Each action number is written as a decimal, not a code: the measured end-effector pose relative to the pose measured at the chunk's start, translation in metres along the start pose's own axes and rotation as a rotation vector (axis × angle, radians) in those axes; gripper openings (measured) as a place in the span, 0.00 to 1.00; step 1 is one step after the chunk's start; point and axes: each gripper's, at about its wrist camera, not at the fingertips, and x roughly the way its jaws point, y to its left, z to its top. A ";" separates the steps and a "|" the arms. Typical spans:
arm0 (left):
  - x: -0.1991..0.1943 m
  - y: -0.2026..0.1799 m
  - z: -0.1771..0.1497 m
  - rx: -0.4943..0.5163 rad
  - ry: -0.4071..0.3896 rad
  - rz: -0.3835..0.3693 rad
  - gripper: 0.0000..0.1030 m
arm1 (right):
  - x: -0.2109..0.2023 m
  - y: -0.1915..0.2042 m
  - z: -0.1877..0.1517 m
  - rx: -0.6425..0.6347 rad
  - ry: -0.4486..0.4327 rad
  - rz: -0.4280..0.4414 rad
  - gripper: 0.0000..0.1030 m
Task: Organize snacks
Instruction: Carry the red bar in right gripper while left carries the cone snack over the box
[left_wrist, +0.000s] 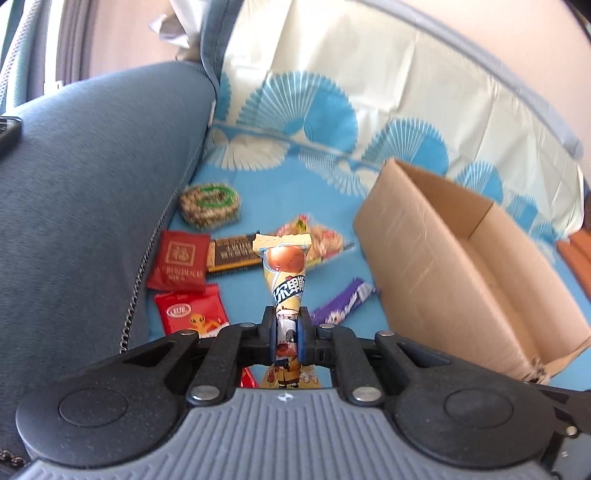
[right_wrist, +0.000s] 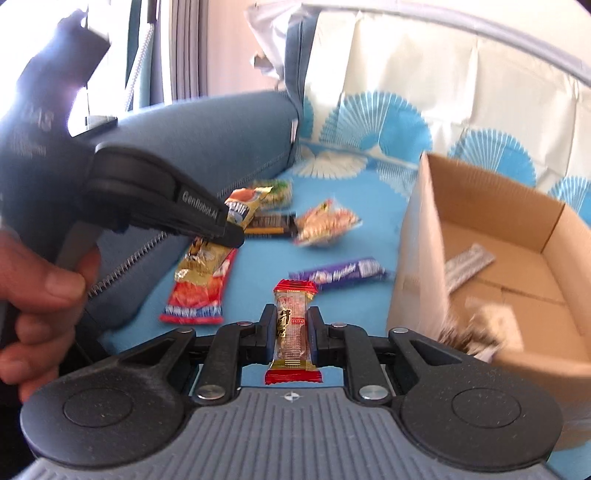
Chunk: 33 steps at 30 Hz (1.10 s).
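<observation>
Right now each gripper holds one snack. The left gripper (left_wrist: 286, 326) has its jaws pinched tight on a yellow snack pack (left_wrist: 286, 280). The pack is long and thin and sticks straight out ahead of the jaws, with its far end up in the air. The right gripper (right_wrist: 291, 330) has its jaws pinched tight on a small bar with red ends (right_wrist: 293, 326). That bar also lies the long way between the jaws, one red end out in front and one behind.

The cardboard box (left_wrist: 436, 251) is the place to watch. It sits open on the blue sofa cover (left_wrist: 280, 192), and from both grippers it lies ahead and to the right. In the right wrist view the box looks close by and at least one silver pack (right_wrist: 467, 264) is already inside. So the right gripper looks nearer to the box and could likely drop its bar in first. The left gripper would have to swing farther to the right.

To the left of the box, more snacks wait on the cover: a purple bar (left_wrist: 343, 304), a dark bar (left_wrist: 232, 254), two red packs (left_wrist: 179, 260), and a round green-and-white one (left_wrist: 210, 203). A person's hand (right_wrist: 40, 291) grips the left gripper's handle.
</observation>
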 end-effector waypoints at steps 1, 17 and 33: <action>-0.002 0.001 0.000 -0.007 -0.012 -0.003 0.10 | -0.004 0.000 0.002 -0.004 -0.012 -0.003 0.17; -0.019 0.002 0.000 -0.008 -0.107 -0.041 0.11 | -0.074 -0.046 0.044 0.031 -0.244 0.039 0.17; -0.015 -0.006 0.001 0.034 -0.088 -0.015 0.11 | -0.063 -0.170 0.033 0.133 -0.267 -0.126 0.17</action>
